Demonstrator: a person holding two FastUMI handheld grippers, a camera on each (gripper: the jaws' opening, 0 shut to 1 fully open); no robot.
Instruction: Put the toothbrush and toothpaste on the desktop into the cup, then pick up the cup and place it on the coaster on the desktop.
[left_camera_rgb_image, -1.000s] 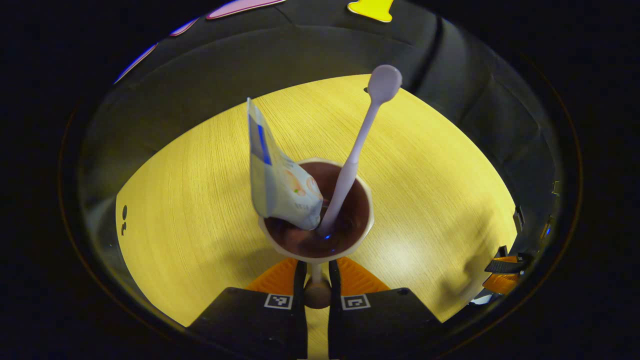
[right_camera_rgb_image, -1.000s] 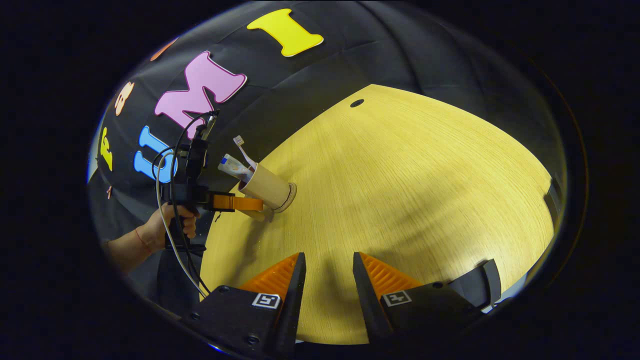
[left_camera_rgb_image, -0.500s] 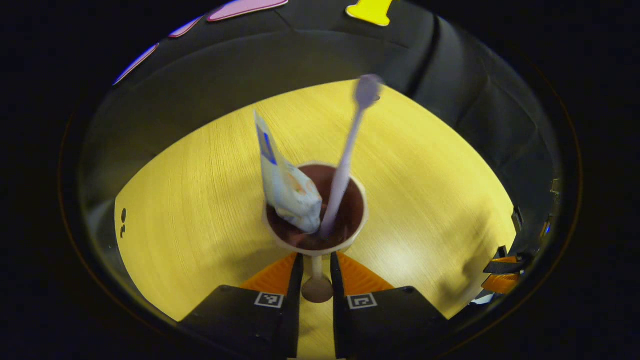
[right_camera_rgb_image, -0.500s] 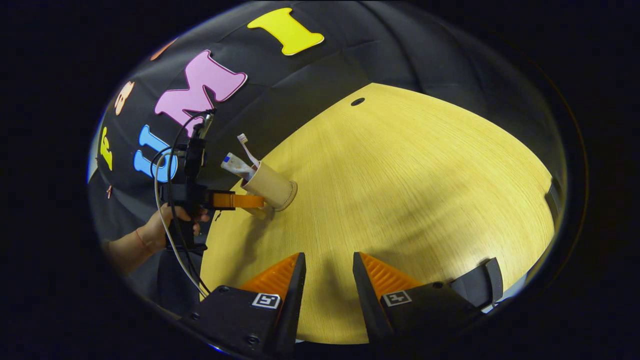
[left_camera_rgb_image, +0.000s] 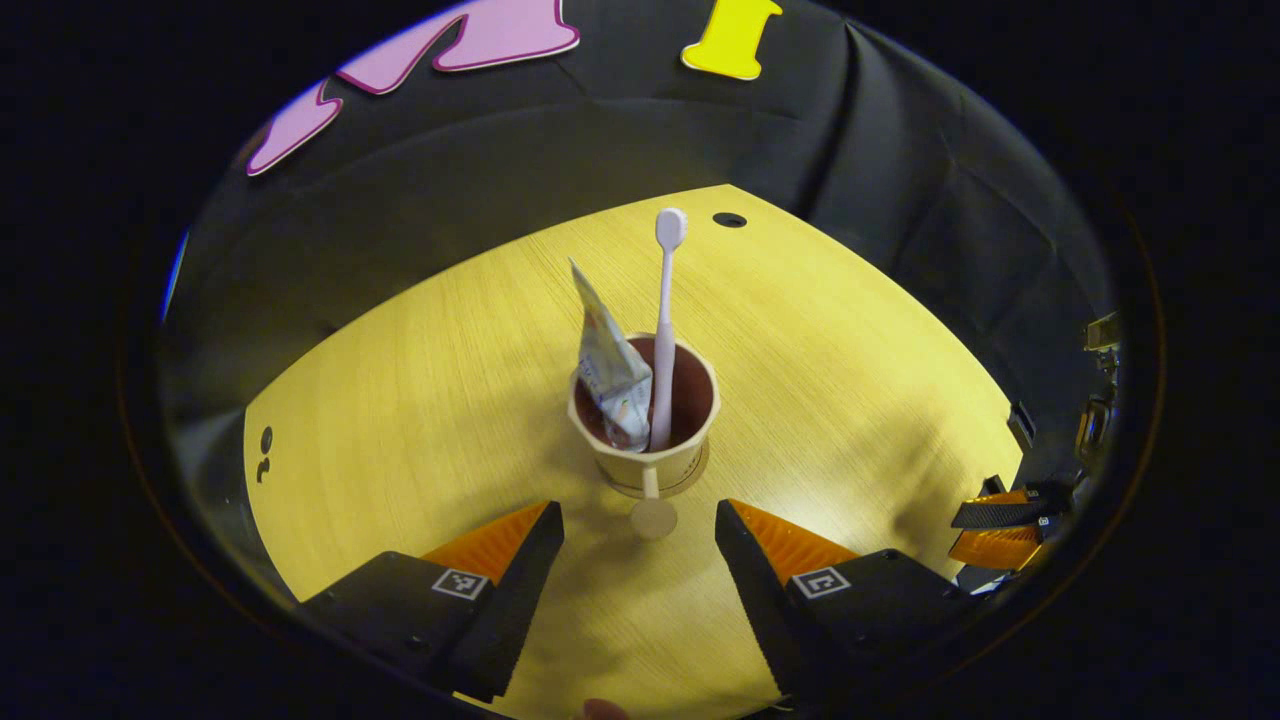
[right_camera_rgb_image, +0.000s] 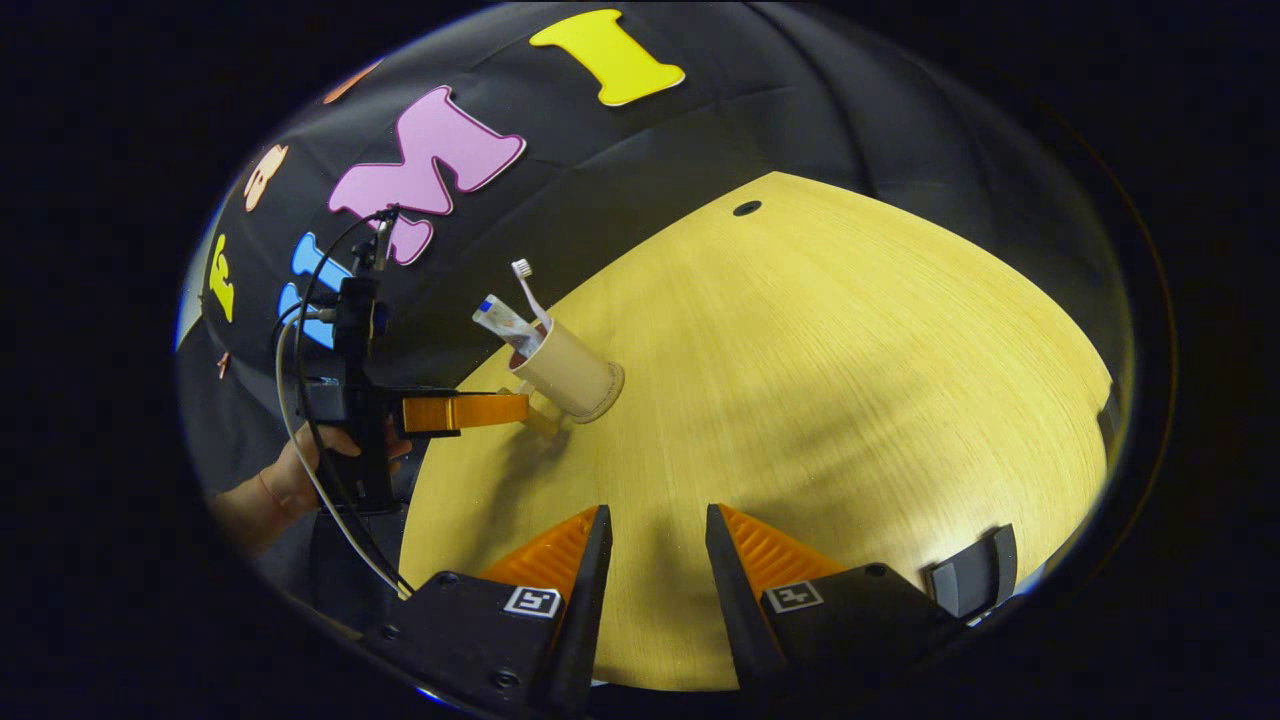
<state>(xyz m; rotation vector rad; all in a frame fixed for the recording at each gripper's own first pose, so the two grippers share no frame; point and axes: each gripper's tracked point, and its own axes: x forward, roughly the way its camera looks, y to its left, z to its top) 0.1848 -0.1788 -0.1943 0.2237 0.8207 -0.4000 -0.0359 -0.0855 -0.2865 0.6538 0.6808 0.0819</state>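
Released since the earlier frame, the cup (left_camera_rgb_image: 645, 420) stands on its coaster (left_camera_rgb_image: 690, 478), toothbrush (left_camera_rgb_image: 663, 330) and toothpaste (left_camera_rgb_image: 608, 372) upright inside, handle pointing at the spread, nearer left gripper (left_camera_rgb_image: 640, 535); right gripper (right_camera_rgb_image: 655, 545), slightly parted, holds nothing.

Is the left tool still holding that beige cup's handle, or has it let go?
Apart. In the left gripper view the left tool stands open, bare desktop showing between each finger and the beige cup's round-ended handle.
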